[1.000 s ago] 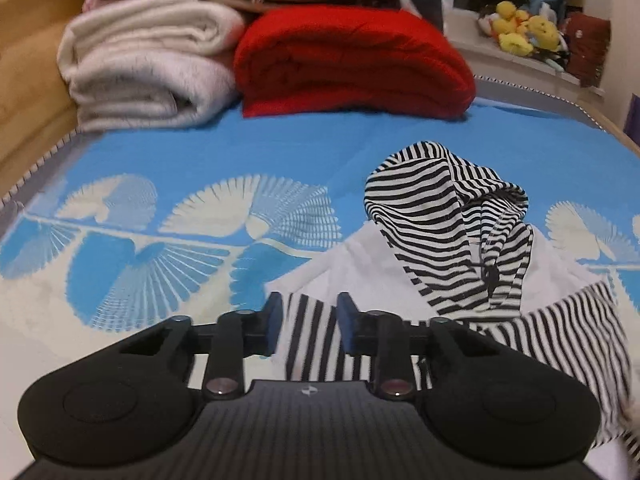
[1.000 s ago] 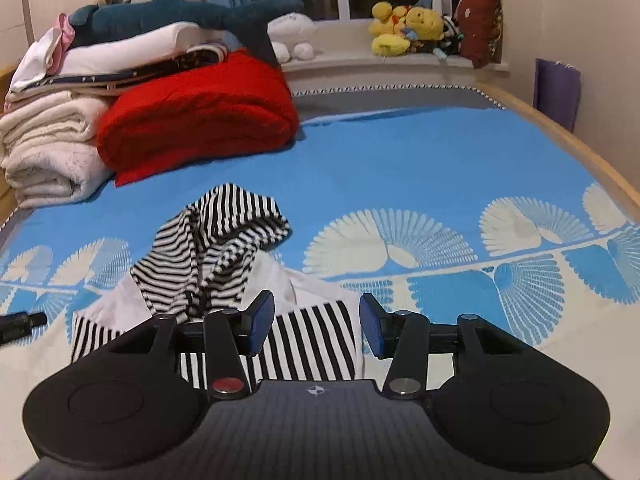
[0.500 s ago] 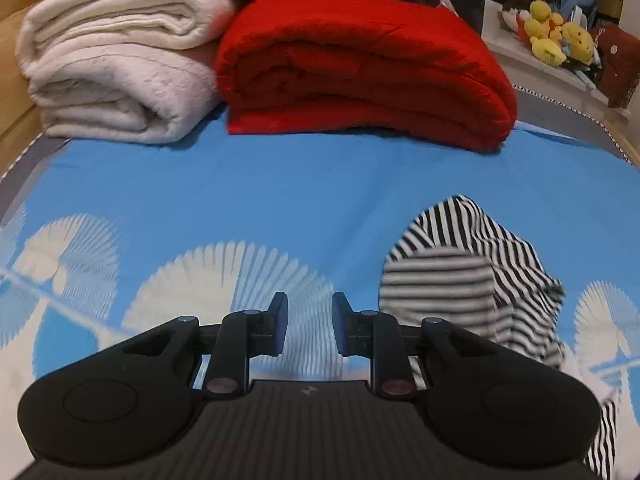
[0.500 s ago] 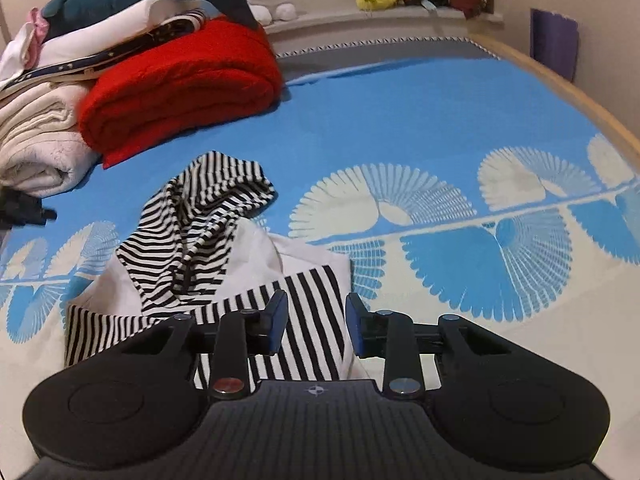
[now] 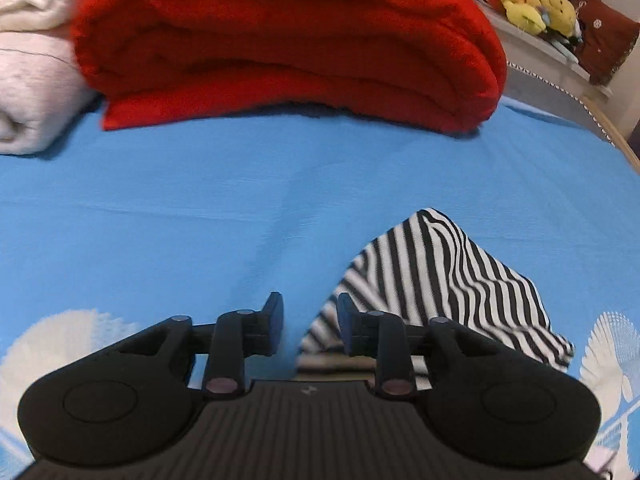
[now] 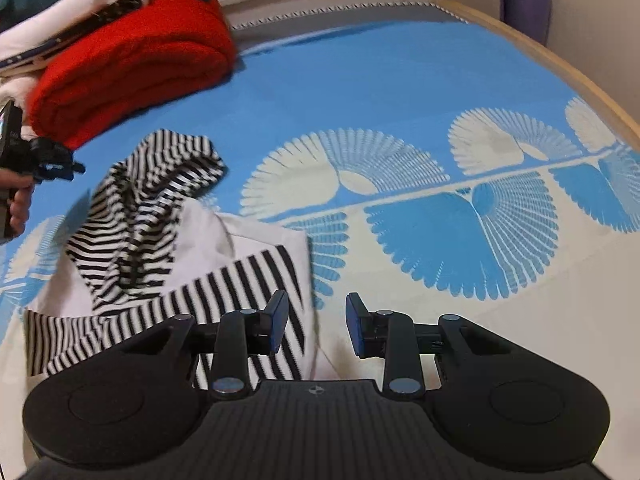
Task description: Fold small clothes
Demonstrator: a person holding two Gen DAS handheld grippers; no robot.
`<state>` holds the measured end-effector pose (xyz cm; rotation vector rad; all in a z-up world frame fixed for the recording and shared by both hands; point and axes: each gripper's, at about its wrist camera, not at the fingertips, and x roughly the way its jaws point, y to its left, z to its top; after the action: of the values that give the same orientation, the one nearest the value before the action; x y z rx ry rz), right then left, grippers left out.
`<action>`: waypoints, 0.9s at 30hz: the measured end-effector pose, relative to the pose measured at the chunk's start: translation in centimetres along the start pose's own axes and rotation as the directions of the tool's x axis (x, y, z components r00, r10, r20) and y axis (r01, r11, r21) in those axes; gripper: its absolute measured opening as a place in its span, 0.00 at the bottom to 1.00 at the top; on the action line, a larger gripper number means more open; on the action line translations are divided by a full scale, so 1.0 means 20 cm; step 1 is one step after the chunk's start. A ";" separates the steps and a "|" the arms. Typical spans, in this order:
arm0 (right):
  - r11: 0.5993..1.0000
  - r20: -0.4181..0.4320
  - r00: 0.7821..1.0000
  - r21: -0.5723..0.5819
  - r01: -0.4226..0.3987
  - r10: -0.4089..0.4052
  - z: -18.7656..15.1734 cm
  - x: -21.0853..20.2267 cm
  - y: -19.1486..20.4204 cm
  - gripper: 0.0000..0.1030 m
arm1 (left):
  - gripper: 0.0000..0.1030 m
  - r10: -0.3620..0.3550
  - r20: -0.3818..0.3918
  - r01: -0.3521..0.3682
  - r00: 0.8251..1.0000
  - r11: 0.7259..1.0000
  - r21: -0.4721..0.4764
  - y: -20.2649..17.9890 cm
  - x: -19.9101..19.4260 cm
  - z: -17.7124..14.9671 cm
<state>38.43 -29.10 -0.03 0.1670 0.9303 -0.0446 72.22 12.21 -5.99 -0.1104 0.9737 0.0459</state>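
A small hooded top [image 6: 240,248], white with black-and-white striped hood and sleeves, lies on the blue bedspread [image 6: 380,92]. In the left wrist view its striped hood [image 5: 440,280] sits just right of my left gripper [image 5: 310,320]. The jaws of that gripper are opening; the hood's left edge shows below the gap, and no pad presses on it. The left gripper [image 6: 44,160] also shows at the right wrist view's left edge, held by a hand [image 6: 16,204]. My right gripper [image 6: 318,324] hangs open over the top's right edge, its left finger above a striped sleeve [image 6: 224,292].
A folded red blanket [image 5: 288,36] lies close ahead of the left gripper, with cream blankets [image 5: 28,80] to its left. Plush toys [image 5: 536,4] sit on a ledge at the back right. A wooden bed rail [image 6: 560,68] runs along the right side.
The left gripper left the striped sleeve and travelled up the bed to the hood, close to the red blanket. The right gripper sank toward the top's right edge, its jaws narrower than a second ago.
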 end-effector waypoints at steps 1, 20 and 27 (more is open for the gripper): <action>1.000 -0.005 1.000 -0.004 0.003 -0.003 0.00 0.01 0.00 0.32 | 0.38 -0.002 -0.005 0.002 1.000 1.000 -0.007 -0.02 0.05 0.01; 1.000 0.016 1.000 -0.004 0.022 -0.022 0.04 -0.01 -0.02 0.32 | 0.01 -0.234 0.209 0.117 0.950 0.882 0.456 -0.46 -0.57 -0.31; 0.996 0.108 0.992 0.058 -0.069 0.062 0.07 -0.19 -0.03 0.32 | 0.02 -0.498 0.016 0.295 0.867 0.540 0.788 -0.49 -1.49 -1.40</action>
<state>37.22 -30.15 3.83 0.2495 0.8177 -0.0211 33.24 -0.35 3.73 0.4673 0.6272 -0.7851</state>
